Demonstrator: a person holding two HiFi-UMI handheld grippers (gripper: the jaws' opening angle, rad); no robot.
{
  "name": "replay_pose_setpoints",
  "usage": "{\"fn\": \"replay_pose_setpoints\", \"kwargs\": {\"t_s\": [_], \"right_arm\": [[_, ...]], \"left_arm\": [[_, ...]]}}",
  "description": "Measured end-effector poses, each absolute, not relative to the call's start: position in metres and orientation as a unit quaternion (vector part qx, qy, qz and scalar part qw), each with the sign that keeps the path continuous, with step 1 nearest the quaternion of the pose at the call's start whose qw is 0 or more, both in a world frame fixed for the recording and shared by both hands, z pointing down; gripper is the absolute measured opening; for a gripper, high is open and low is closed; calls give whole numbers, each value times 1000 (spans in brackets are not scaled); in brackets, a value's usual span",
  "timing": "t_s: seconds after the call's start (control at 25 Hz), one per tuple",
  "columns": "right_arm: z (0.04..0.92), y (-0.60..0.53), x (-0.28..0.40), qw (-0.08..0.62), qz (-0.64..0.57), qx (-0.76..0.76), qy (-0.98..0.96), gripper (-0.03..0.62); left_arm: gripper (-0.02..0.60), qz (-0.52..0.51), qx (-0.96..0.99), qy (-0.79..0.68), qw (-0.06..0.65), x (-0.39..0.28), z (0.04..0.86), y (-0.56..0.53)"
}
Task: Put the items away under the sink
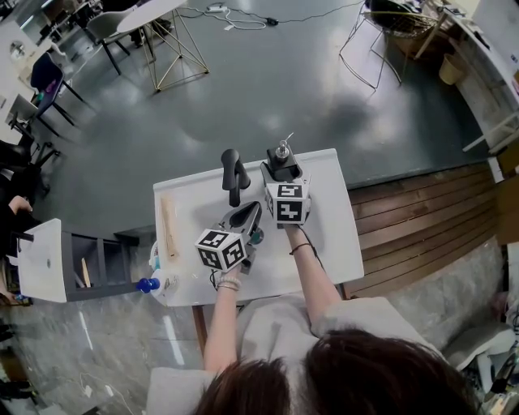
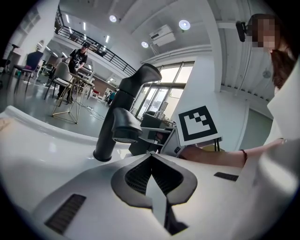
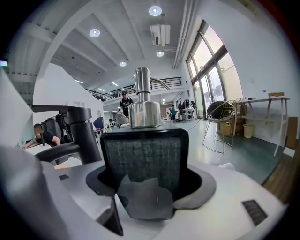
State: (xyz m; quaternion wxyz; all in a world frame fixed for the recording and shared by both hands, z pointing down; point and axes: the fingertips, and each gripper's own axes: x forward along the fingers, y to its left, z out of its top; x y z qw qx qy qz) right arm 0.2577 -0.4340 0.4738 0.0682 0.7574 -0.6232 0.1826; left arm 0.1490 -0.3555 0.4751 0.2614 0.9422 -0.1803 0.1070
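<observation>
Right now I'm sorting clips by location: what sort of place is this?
Likely a mock sink station in an open office or lab hall, not a home kitchen: a free-standing white counter with a black faucet on bare grey floor, wire chairs and work tables around.

soap dispenser (image 3: 144, 112) base behind the right claw (image 3: 144, 165)

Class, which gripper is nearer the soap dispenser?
Right. The right gripper grips the soap dispenser; the left gripper, shut and empty, sits apart from it by the faucet.
</observation>
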Motion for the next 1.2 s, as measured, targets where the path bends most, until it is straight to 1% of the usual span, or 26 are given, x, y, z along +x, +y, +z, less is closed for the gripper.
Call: {"fn": "replay_pose_setpoints", "kwargs": {"t_s": [0.48, 0.64, 0.92, 1.2], "right_arm": [[453, -417, 258, 43, 187, 749, -634, 333], [440, -405, 260, 23, 187, 751, -633, 333], [415, -380, 252, 9, 177, 750, -638, 331], [407, -343, 227, 6, 180, 748, -639, 331]], "left_arm": [[2, 92, 946, -180, 253, 149, 462, -346], [2, 89, 950, -172, 245, 148, 456, -338], [2, 77, 956, -151, 241, 145, 443, -317], [2, 72, 956, -138, 247, 122, 436, -289]]}}
